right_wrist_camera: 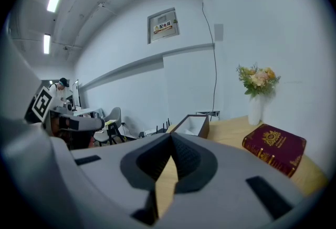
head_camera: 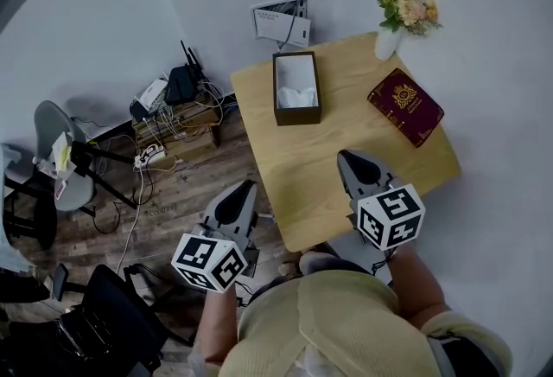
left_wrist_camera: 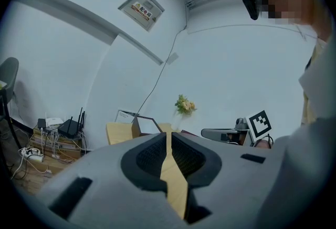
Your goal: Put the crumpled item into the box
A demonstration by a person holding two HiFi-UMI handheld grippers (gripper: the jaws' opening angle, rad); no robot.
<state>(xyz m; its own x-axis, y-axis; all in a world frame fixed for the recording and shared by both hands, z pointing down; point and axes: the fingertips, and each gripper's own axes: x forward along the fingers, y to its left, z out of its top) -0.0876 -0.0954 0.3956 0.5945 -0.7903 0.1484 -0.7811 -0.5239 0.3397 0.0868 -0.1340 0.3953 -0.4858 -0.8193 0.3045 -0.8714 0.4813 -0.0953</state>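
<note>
From where I stand, the job looks as good as finished. The dark open box (head_camera: 296,88) sits toward the far side of the wooden tabletop (head_camera: 337,168), and the crumpled item (head_camera: 297,97), a white wad that could be paper or tissue, lies inside it at the end nearer the person, below the rim. Nothing else crumpled is lying loose on the wood. The only other things there are a dark red book (head_camera: 405,105) off to the right and a small vase of flowers (head_camera: 404,8) at the far corner, both well apart from the box. The left tool (head_camera: 246,187) is held close to the person's body, off the tabletop's near left edge and over the floor. Its jaws are clenched tip to tip with nothing caught between them. The right tool (head_camera: 350,159) hangs over the near part of the tabletop, well short of the box, also clenched and empty. With the wad in the box and neither tool carrying anything, I'd judge there is no placing step left, unless the person wants to tuck the wad deeper.
</note>
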